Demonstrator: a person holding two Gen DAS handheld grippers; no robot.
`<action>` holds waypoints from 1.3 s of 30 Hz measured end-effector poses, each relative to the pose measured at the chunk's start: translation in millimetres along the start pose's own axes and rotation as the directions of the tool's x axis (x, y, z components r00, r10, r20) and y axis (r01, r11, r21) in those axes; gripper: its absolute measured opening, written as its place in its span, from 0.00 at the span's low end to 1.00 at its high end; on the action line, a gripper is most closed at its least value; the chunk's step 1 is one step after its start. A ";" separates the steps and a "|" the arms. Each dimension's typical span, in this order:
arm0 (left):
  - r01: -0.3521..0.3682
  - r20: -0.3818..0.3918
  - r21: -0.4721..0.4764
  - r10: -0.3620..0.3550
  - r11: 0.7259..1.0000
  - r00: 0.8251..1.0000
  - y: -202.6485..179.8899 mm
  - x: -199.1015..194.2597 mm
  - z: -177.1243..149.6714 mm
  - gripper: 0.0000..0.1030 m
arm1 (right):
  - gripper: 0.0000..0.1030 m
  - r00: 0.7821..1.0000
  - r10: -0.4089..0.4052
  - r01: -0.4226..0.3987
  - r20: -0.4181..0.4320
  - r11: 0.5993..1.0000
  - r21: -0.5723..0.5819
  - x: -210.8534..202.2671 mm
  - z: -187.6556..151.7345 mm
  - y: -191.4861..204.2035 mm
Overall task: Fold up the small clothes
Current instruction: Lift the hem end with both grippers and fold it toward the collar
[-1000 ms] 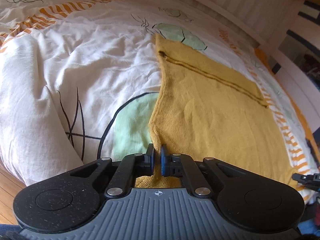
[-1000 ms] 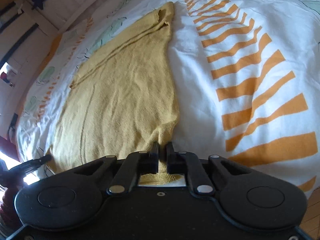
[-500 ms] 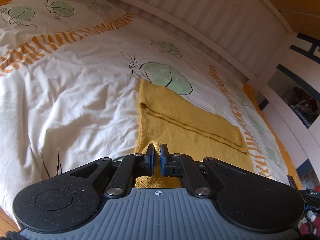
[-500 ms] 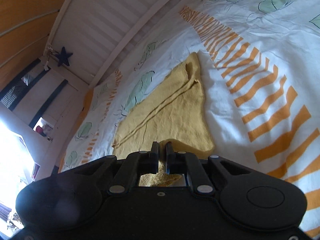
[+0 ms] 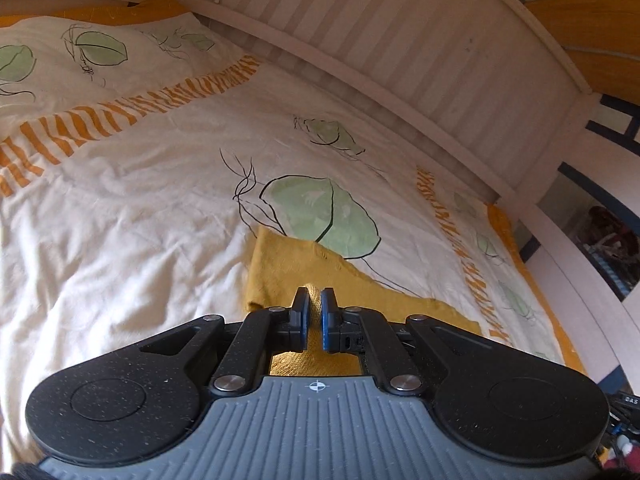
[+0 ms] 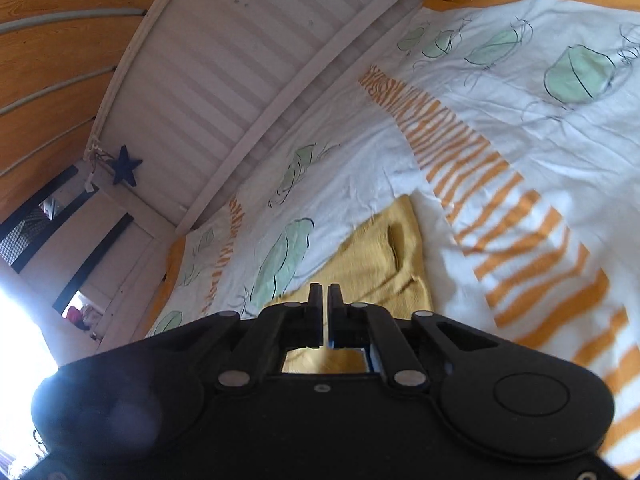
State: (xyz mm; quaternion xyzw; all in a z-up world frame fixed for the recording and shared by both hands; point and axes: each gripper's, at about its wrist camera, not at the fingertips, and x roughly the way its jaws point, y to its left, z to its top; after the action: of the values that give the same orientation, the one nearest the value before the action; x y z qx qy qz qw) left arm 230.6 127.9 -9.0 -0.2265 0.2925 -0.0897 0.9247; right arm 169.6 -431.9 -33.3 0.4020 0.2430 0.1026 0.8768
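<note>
A mustard-yellow knit garment lies on the bed, its far part flat and its near edge lifted. My left gripper is shut on that near edge, and a bit of yellow cloth peeks out between its blue pads. In the right wrist view the same garment runs up to my right gripper. The right jaws are closing to a thin slit. Yellow cloth shows just behind and under the right fingers, so the edge seems pinched there, but none shows at the tips.
The duvet is white with green leaves and orange stripes. A white slatted bed rail runs along the far side under a wooden ceiling. A dark blue star hangs on the post. A bright window glares at the left.
Both grippers rose and moved forward over the garment, carrying its near edge. Less flat yellow cloth now shows ahead of them. The slit between the right fingers has narrowed.
</note>
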 end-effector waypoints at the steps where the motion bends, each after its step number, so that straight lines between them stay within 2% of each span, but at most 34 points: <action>1: -0.007 -0.007 0.003 0.007 1.000 1.000 -0.3 7.2 2.7 0.05 | 0.09 1.000 -0.005 0.005 -0.007 1.000 -0.002 8.3 5.5 -1.7; 3: -0.023 -0.017 0.014 0.023 1.000 1.000 -0.1 19.9 5.2 0.05 | 0.16 0.999 -0.031 0.031 -0.026 0.999 -0.012 22.3 11.5 -4.9; 5: -0.031 -0.027 0.009 0.032 0.999 0.999 2.2 30.7 5.7 0.05 | 0.18 0.994 -0.069 0.066 -0.081 0.997 -0.038 36.5 13.3 -7.8; 7: -0.037 -0.036 0.001 0.037 0.999 0.999 5.8 38.5 4.5 0.05 | 0.28 0.984 -0.103 0.094 -0.144 0.994 -0.063 46.4 7.9 -12.5; 8: -0.041 -0.042 0.003 0.041 0.999 0.998 7.4 42.0 3.3 0.05 | 0.46 0.979 -0.107 0.097 -0.172 0.993 -0.071 49.4 3.4 -15.0; 9: -0.045 -0.047 0.005 0.046 0.999 0.998 8.4 44.5 1.7 0.05 | 0.57 0.975 -0.111 0.097 -0.194 0.992 -0.080 51.8 -1.9 -17.6; 13: -0.060 -0.064 0.006 0.060 0.998 0.996 13.6 51.7 -4.0 0.05 | 0.57 0.952 -0.156 0.122 -0.265 0.983 -0.141 60.5 -17.8 -23.5; 17: -0.067 -0.075 -0.002 0.067 0.998 0.995 16.2 56.4 -6.5 0.05 | 0.57 0.942 -0.186 0.132 -0.278 0.971 -0.201 67.7 -19.7 -20.4; 19: -0.067 -0.072 0.004 0.067 0.998 0.995 15.0 57.5 -5.9 0.05 | 0.54 0.940 -0.185 0.125 -0.287 0.968 -0.216 71.2 -20.4 -19.1; 21: -0.068 -0.070 0.013 0.069 0.998 0.995 13.4 58.2 -5.6 0.05 | 0.41 0.934 -0.191 0.121 -0.302 0.964 -0.237 75.7 -22.2 -16.9; 23: -0.066 -0.072 0.009 0.066 0.998 0.995 12.8 59.2 -5.7 0.05 | 0.40 0.925 -0.224 0.138 -0.308 0.951 -0.275 79.4 -26.1 -14.7; 26: -0.066 -0.071 0.009 0.067 0.998 0.995 11.9 59.8 -6.1 0.05 | 0.40 0.924 -0.224 0.140 -0.309 0.952 -0.273 80.7 -28.1 -16.0; 28: -0.067 -0.072 0.015 0.068 0.998 0.995 11.4 60.1 -6.5 0.05 | 0.28 0.926 -0.222 0.134 -0.305 0.949 -0.284 80.2 -27.8 -13.8; 29: -0.066 -0.072 0.018 0.067 0.998 0.995 11.3 60.2 -6.7 0.05 | 0.07 0.926 -0.223 0.133 -0.304 0.948 -0.290 79.5 -28.0 -12.7; 32: -0.067 -0.069 0.018 0.068 0.998 0.995 10.9 59.8 -6.6 0.05 | 0.08 0.942 -0.187 0.115 -0.278 0.959 -0.258 74.1 -25.7 -11.5; 35: -0.067 -0.063 0.006 0.067 0.998 0.996 12.7 59.0 -5.1 0.05 | 0.08 0.965 -0.125 0.086 -0.232 0.982 -0.171 65.2 -17.6 -15.4; 39: -0.061 -0.054 -0.015 0.060 0.998 0.997 15.1 57.8 -1.9 0.05 | 0.08 0.979 -0.051 0.042 -0.198 0.998 -0.049 60.3 -10.5 -25.0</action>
State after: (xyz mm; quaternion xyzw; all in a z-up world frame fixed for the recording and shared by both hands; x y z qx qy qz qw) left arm 277.0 123.3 -46.4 -0.2230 0.3245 -0.0654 0.9169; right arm 215.7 -418.8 -78.8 0.3643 0.3364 0.1271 0.8591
